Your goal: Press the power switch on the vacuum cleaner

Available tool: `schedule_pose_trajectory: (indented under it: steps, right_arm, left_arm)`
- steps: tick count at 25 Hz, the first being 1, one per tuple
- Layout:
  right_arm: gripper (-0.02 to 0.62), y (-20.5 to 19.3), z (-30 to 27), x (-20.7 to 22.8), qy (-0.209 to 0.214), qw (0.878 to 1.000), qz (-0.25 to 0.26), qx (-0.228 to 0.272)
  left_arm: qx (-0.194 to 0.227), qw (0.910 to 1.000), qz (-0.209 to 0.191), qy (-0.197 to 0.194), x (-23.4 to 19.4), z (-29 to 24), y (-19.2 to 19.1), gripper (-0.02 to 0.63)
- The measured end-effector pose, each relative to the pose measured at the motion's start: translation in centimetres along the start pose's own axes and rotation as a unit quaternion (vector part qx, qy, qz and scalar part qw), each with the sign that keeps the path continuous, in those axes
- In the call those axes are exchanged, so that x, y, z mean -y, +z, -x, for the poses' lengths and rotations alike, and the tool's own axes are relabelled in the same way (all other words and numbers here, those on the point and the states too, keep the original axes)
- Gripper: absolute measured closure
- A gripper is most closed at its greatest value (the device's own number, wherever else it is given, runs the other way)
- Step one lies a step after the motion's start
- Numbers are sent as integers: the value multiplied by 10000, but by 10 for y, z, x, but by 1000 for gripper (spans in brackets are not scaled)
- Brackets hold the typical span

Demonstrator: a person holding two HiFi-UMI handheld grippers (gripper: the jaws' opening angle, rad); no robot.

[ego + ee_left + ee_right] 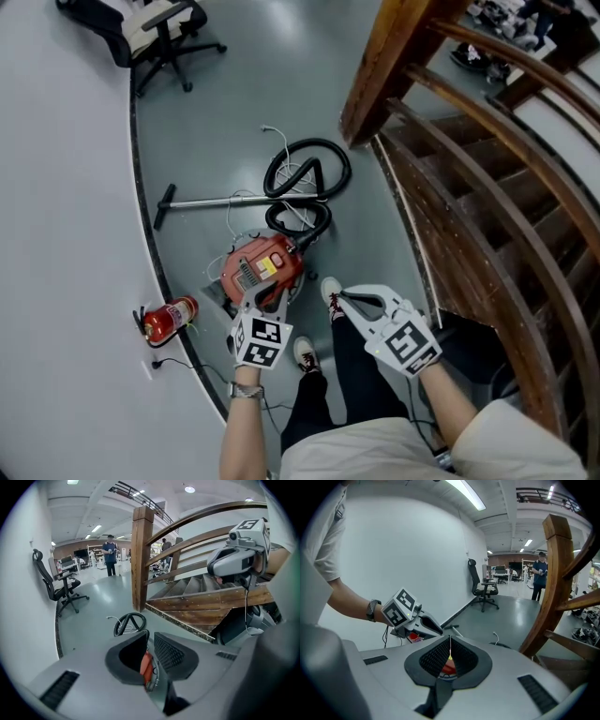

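The red vacuum cleaner (261, 267) lies on the grey floor by the curved wall, with its black hose (305, 178) coiled beyond it and its wand (216, 201) stretched to the left. My left gripper (270, 298) hovers just over the vacuum's near end, its jaws a narrow gap apart; in the left gripper view (151, 641) a strip of the red body (146, 665) shows through that gap. My right gripper (341, 297) hangs to the right of the vacuum, shut and empty. In the right gripper view (450, 646) the red body (448, 667) shows behind the closed tips.
A red fire extinguisher (169, 319) lies against the wall, left of the vacuum. A wooden staircase (469, 187) with a thick post (394, 56) fills the right side. An office chair (155, 28) stands far back. The person's shoes (330, 291) are beside the vacuum.
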State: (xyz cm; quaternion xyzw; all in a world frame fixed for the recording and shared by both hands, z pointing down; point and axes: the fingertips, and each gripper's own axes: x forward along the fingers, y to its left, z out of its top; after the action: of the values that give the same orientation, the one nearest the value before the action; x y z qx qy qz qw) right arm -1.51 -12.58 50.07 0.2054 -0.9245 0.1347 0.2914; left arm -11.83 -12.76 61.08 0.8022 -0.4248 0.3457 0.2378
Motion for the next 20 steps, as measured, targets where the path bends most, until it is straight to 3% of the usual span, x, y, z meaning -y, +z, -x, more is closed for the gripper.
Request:
schedule_pose_trajectory:
  steps: [11, 20]
  right_arm:
    - [565, -42, -32, 8, 330, 9985, 177, -390]
    - [565, -60, -64, 4, 902, 9923, 516, -674]
  left_arm:
    - [-496, 9985, -27, -234, -5, -56, -32, 545]
    - [-844, 9950, 492, -218, -19, -99, -66, 542]
